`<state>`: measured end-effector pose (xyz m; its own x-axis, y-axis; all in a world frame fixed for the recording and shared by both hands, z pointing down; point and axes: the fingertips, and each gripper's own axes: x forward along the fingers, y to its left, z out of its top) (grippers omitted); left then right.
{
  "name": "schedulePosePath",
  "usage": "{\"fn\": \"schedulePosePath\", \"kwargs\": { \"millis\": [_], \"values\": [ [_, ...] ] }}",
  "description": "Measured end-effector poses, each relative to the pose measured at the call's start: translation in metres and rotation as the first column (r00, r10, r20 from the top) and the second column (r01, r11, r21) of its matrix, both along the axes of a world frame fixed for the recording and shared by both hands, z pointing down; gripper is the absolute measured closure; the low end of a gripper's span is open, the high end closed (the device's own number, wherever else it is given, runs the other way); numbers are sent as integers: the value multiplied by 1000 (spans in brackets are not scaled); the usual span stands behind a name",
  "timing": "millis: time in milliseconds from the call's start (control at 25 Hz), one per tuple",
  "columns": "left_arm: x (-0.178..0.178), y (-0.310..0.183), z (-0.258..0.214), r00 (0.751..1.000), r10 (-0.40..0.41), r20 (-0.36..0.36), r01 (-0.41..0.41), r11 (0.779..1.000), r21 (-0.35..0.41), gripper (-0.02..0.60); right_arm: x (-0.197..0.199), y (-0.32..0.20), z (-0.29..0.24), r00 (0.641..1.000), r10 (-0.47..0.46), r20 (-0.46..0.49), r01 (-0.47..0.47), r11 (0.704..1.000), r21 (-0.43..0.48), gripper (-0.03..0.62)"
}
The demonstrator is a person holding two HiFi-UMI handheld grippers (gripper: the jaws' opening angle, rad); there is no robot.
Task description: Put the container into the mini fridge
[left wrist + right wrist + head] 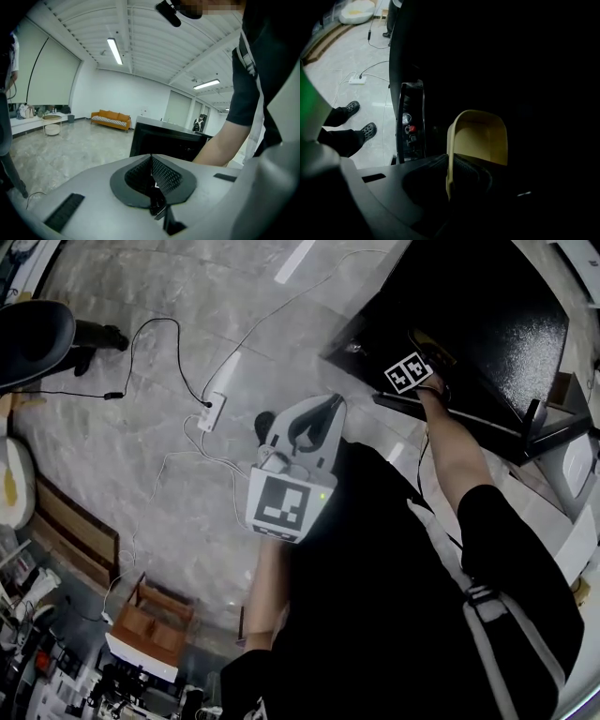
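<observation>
Pinching the near wall of the yellow container (480,136), the right gripper (450,161) had its jaws pressed together on that thin edge. The open tub stood out ahead of them against the black inside of the fridge (487,324). Whether the container rested on a shelf could not be told in the dark. In the head view the right arm (450,446) stretched from the person's black shirt to the fridge's front, with the gripper's marker cube (410,371) at the opening. The left gripper (151,161) hung in front of the person's chest, well apart from the fridge, its jaws pressed together on nothing. Its view looked across the room to an orange sofa (110,120) by the far wall. On the marble floor (141,484) lay a white power strip (212,412) with its cables, and dark shoes (350,108) stood near the fridge.
</observation>
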<state>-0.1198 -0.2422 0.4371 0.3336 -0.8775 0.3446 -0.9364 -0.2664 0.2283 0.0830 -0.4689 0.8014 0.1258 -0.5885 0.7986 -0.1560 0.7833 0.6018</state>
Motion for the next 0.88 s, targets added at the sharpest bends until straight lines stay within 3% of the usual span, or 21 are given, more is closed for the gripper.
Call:
{"fn": "schedulePosePath", "kwargs": {
  "millis": [120, 440, 760, 880],
  "values": [
    [0, -1, -2, 1000, -4, -6, 4, 1000, 11, 548, 0, -3, -2, 1000, -3, -14, 3, 1000, 10, 551],
    [-2, 4, -3, 1000, 1, -15, 0, 1000, 15, 548, 4, -4, -6, 998, -16, -57, 16, 1000, 13, 403],
    [-10, 13, -11, 998, 55, -8, -55, 998, 20, 548, 1, 1, -29, 998, 3, -65, 1, 998, 67, 397],
    [-17, 17, -14, 995, 95, -2, -95, 995, 28, 548, -5, 7, -41, 998, 6, -58, 0, 995, 100, 433]
  ]
}}
